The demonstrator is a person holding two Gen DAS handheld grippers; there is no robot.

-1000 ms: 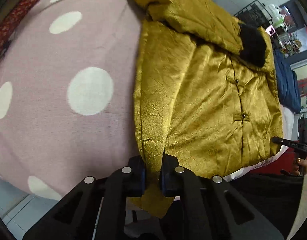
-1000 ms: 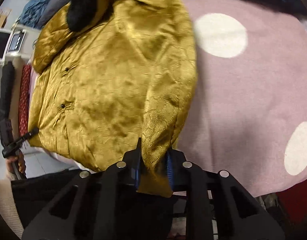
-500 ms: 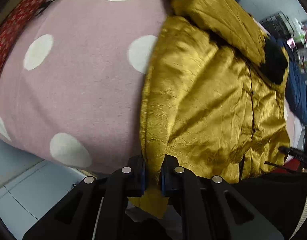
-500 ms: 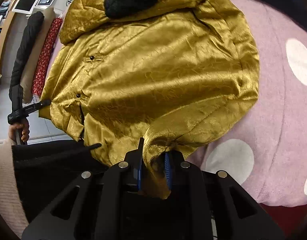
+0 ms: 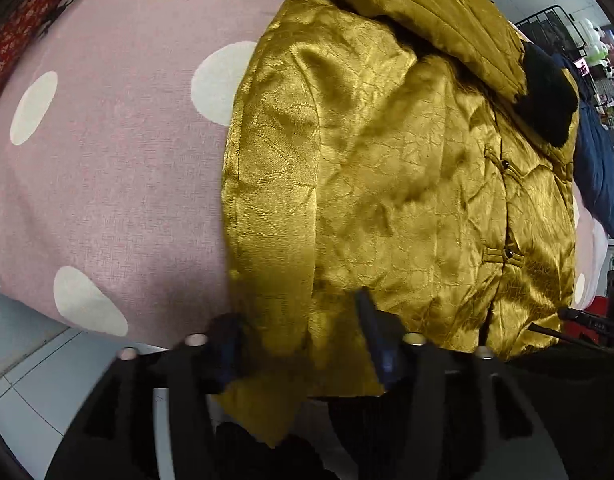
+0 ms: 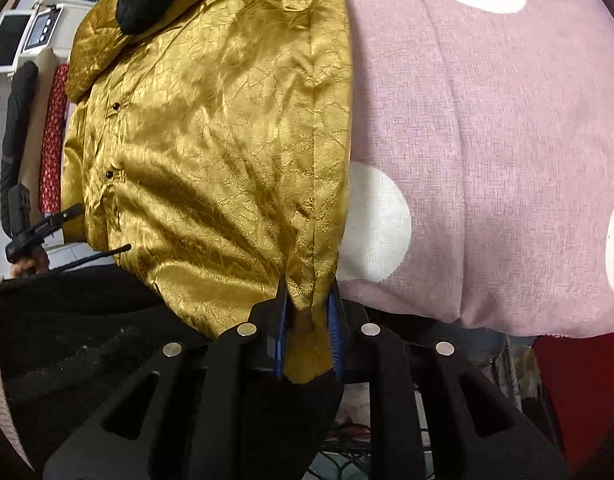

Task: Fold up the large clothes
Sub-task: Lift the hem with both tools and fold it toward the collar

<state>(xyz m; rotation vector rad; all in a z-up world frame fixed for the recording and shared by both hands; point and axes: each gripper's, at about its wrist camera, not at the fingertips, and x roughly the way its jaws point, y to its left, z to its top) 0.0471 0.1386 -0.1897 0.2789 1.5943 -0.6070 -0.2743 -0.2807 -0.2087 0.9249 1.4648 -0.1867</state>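
1. Now my left gripper [image 5: 299, 344] has just been opening; its jaws stand apart, the gold jacket [image 5: 387, 184] hem loose between them.
2. My right gripper [image 6: 307, 332] pinches the jacket's other hem corner.
3. Ahead of both jaws the jacket lies spread on the pink dotted cover [image 6: 507, 160].

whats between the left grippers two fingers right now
The gold jacket: its hem corner hangs between the left gripper fingers, whose jaws have just been opening and no longer pinch it. The left wrist view shows this.
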